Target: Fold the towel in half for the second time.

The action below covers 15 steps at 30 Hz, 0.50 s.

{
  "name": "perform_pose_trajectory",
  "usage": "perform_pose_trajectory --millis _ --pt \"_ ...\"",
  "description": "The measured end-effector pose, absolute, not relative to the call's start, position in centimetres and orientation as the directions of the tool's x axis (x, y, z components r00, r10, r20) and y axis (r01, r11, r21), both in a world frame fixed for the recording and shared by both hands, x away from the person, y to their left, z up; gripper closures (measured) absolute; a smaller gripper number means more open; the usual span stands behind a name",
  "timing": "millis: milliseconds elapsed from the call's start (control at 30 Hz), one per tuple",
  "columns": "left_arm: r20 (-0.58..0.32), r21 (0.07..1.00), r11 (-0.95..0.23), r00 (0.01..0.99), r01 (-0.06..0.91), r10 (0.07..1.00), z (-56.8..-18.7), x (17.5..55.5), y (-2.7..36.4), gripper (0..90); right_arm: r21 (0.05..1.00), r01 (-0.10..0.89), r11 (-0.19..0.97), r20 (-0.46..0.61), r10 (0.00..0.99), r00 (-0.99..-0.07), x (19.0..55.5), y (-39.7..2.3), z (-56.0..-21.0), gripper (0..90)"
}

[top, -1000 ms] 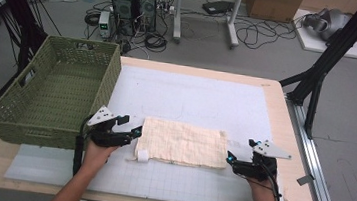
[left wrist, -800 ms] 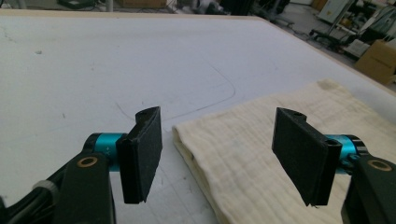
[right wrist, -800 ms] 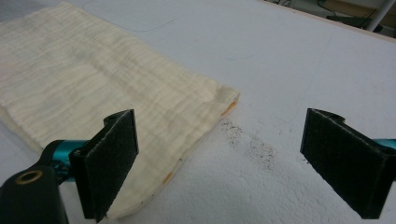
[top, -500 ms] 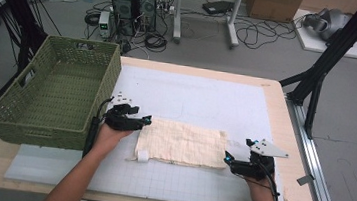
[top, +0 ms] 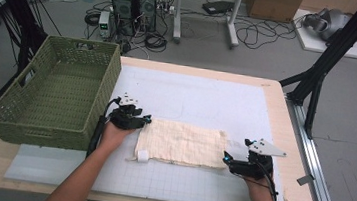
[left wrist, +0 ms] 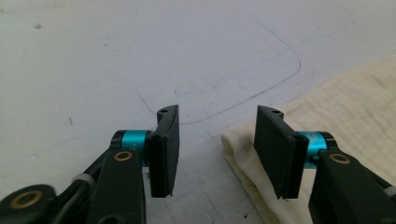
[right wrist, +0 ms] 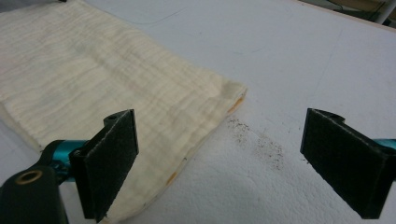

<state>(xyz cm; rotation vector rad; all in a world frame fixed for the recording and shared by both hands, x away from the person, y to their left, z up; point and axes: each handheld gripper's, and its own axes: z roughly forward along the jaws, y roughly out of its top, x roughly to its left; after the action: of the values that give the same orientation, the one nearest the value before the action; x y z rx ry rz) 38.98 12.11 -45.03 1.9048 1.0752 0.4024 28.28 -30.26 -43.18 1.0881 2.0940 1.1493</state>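
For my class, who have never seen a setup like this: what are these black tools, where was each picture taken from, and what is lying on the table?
A person holds a hand tool with two black jaws in each hand. One picture looks down from above the table; the other two come from small cameras riding on each tool. A folded cream cloth lies on the white mat, with a green woven basket at the left. The left gripper has just been closing its jaws at the cloth's far left corner, not yet pinching it. The right gripper waits open at the cloth's right end. Nothing is held.
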Motion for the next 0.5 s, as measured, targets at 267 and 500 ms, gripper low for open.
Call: perform_pose_trajectory --millis 267,500 --pt "-0.075 0.809 -0.328 0.639 0.487 0.765 -45.1 38.7 11.2 83.8 0.855 0.413 0.313 -0.047 0.841 -0.539 28.6 -30.3 -43.3 10.6" --pt "-0.1 0.809 -0.309 0.635 0.499 0.766 -45.2 38.8 11.5 85.4 0.853 0.449 0.266 0.021 0.842 -0.538 30.3 -30.0 -43.2 10.5"
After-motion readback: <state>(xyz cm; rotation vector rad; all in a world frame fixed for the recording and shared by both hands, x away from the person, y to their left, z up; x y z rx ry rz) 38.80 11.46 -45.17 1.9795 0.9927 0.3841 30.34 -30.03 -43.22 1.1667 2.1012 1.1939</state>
